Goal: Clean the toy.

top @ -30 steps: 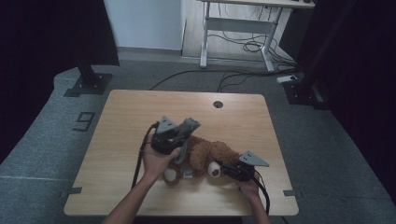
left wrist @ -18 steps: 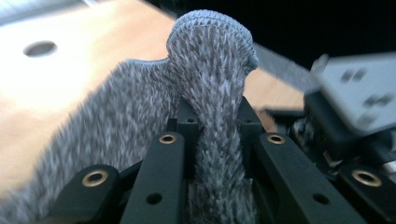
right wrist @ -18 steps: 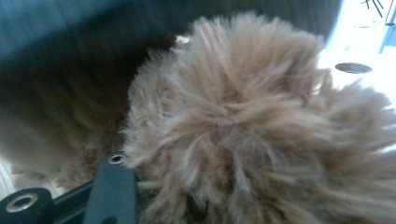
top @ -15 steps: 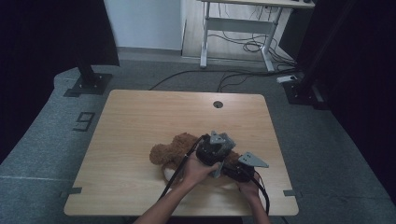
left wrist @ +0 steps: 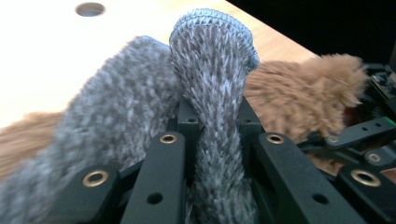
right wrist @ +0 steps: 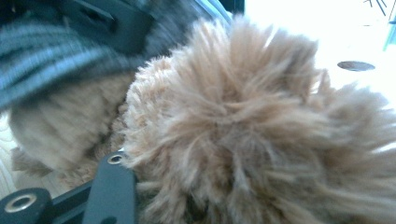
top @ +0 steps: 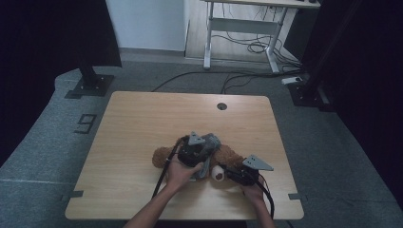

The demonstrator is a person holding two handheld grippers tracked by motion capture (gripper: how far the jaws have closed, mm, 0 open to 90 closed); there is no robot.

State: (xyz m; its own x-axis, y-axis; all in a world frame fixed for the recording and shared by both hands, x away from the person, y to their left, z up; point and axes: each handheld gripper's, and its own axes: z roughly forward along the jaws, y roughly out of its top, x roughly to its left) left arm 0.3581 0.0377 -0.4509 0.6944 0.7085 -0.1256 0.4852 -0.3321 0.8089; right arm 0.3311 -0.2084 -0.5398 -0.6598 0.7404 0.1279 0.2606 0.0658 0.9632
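A brown plush bear (top: 161,156) lies on the wooden table (top: 142,118), towards its near edge. My left gripper (top: 203,148) is over the bear's middle, shut on a grey knitted garment (top: 212,141). In the left gripper view a bunched fold of that garment (left wrist: 212,84) rises between the jaws of the left gripper (left wrist: 215,140), with the bear's fur (left wrist: 299,98) behind. My right gripper (top: 229,174) reaches in from the right and is shut on the bear beside a pale round patch (top: 217,174). Fur (right wrist: 252,130) crowds the right gripper view, with the garment (right wrist: 42,60) at the upper left.
A round cable hole (top: 222,106) is in the table's far side. A white desk frame (top: 242,28) with cables stands on the floor beyond. Dark stand bases (top: 90,85) flank the table. A "9" marking (top: 85,123) is on the floor to the left.
My left gripper has carried the grey garment from the bear's left side to the right, lower and over the bear's middle. The right gripper has stayed put on the bear.
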